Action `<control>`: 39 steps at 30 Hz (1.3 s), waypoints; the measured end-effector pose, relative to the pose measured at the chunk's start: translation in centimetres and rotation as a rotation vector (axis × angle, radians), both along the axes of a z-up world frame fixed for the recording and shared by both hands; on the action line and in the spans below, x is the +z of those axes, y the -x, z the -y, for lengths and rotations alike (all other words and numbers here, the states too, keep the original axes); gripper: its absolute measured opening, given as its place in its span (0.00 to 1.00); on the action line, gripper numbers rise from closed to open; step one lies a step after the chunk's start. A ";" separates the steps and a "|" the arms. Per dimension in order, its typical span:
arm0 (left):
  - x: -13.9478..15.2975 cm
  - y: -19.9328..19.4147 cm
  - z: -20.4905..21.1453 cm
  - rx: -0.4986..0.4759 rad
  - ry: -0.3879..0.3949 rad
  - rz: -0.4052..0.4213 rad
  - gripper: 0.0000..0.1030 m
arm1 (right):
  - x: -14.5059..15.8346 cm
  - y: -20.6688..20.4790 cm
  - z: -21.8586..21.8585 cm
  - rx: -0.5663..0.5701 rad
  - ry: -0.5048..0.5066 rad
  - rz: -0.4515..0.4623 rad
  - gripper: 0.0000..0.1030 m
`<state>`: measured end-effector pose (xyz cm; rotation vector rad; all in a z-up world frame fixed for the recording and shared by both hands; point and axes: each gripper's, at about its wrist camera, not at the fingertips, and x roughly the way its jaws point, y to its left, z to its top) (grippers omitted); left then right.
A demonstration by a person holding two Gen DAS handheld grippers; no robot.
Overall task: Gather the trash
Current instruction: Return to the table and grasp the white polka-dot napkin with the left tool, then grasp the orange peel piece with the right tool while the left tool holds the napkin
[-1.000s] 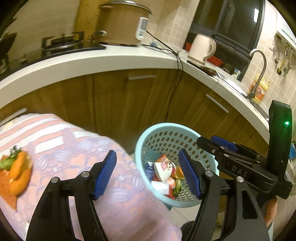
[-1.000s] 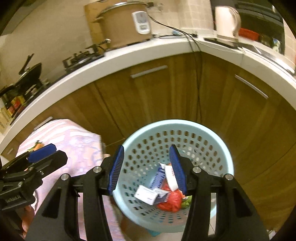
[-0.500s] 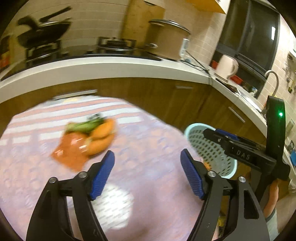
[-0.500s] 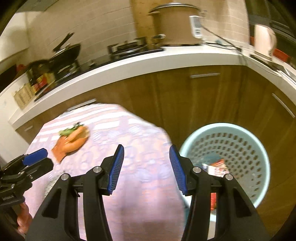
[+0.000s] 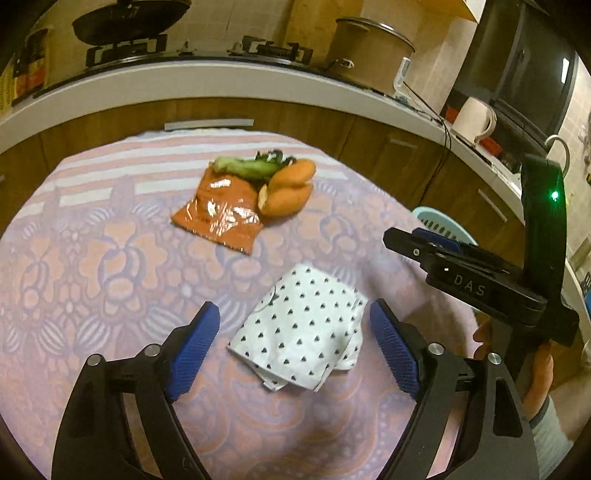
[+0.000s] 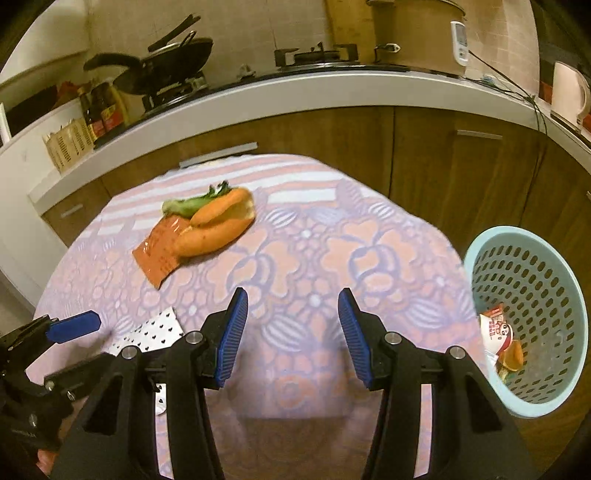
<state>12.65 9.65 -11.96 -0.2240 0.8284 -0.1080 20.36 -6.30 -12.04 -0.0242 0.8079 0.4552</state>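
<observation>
An orange snack wrapper (image 5: pixel 218 214) lies on the patterned tablecloth (image 5: pixel 92 266), with orange peel (image 5: pixel 288 188) and green vegetable scraps (image 5: pixel 247 166) on its far edge. A white dotted paper napkin (image 5: pixel 303 328) lies nearer, between the tips of my open left gripper (image 5: pixel 295 343), which hovers over it. My right gripper (image 6: pixel 293 332) is open and empty above the cloth; it also shows in the left wrist view (image 5: pixel 436 245). The wrapper (image 6: pixel 159 251), peel (image 6: pixel 218 225) and napkin (image 6: pixel 151 332) show in the right wrist view. A light blue basket (image 6: pixel 546 295) holds trash at the table's right.
A curved white countertop (image 6: pixel 332 88) with wooden cabinets runs behind the table. On it stand a wok (image 6: pixel 166 66), a rice cooker (image 6: pixel 417 33) and a white kettle (image 5: pixel 474 120). A black cable (image 5: pixel 443 147) hangs down the cabinet front.
Both grippers have swung left from above the basket to over the table. The napkin has come into view between my left fingers. Both stay open and empty.
</observation>
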 end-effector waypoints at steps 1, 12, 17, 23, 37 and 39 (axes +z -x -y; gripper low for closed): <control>-0.3 -0.1 0.2 -0.006 -0.003 -0.001 0.79 | 0.0 0.1 -0.1 0.000 0.009 0.006 0.46; -1.8 -0.9 2.2 -0.046 -0.105 -0.042 0.65 | -0.6 -0.1 -0.2 0.010 0.006 -0.012 0.46; -2.0 -0.8 2.7 -0.046 -0.157 -0.033 0.35 | -0.3 0.0 -0.7 0.021 0.023 -0.007 0.46; -0.8 0.0 1.1 -0.004 -0.089 -0.002 0.14 | 1.2 -0.3 -1.9 0.061 -0.023 -0.029 0.46; 0.6 -1.4 -7.6 0.256 -0.012 0.129 0.14 | 2.2 -5.3 -9.0 0.083 -0.034 -0.067 0.46; 0.6 -1.3 -7.7 0.264 -0.018 0.130 0.15 | 1.7 -5.8 -9.9 0.077 -0.018 -0.072 0.46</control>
